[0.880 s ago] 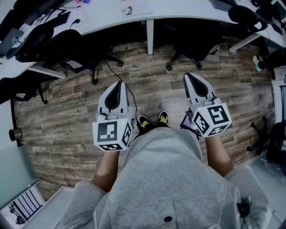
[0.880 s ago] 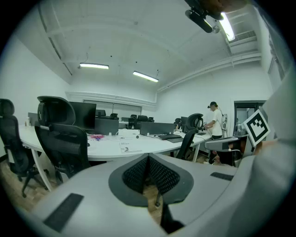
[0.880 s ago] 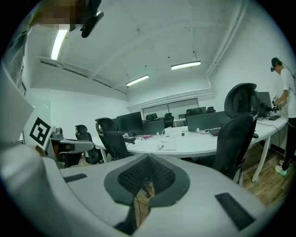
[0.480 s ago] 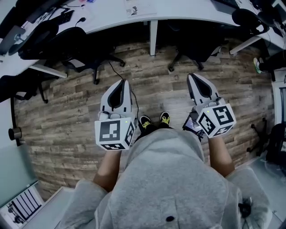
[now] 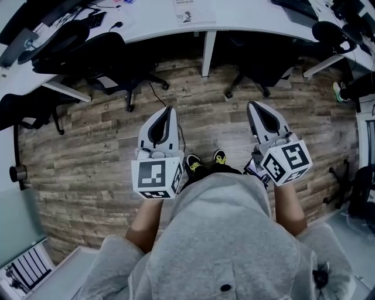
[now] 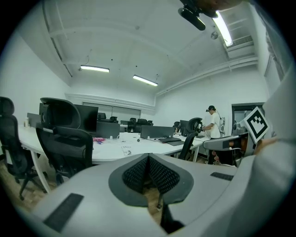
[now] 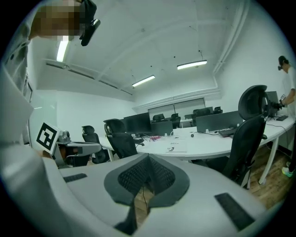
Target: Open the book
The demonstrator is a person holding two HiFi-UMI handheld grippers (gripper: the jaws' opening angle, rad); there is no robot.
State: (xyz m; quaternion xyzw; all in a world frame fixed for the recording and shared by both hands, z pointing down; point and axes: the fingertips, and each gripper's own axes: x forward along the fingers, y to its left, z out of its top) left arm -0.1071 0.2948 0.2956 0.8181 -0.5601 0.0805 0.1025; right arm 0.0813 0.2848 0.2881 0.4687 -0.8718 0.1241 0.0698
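A thin white booklet (image 5: 194, 11) lies flat and closed on the curved white desk (image 5: 246, 17) ahead; it also shows in the left gripper view as the booklet (image 6: 126, 149) and in the right gripper view as the booklet (image 7: 175, 149). My left gripper (image 5: 169, 109) is held over the wooden floor, well short of the desk, shut with nothing in it. My right gripper (image 5: 252, 105) is held level beside it, also shut and empty. In both gripper views the dark pads meet at the left gripper's (image 6: 148, 156) and the right gripper's (image 7: 148, 156) tips.
Black office chairs (image 5: 111, 55) stand at the desk on the left and another chair (image 5: 258, 61) on the right of the desk leg (image 5: 208, 54). A cable (image 5: 153, 92) runs over the floor. A keyboard (image 5: 296, 6) lies on the desk. A person (image 6: 213, 126) stands far off.
The desk, its leg and the booklet have drawn nearer and slid right in the head view. Both grippers stay shut and side by side.
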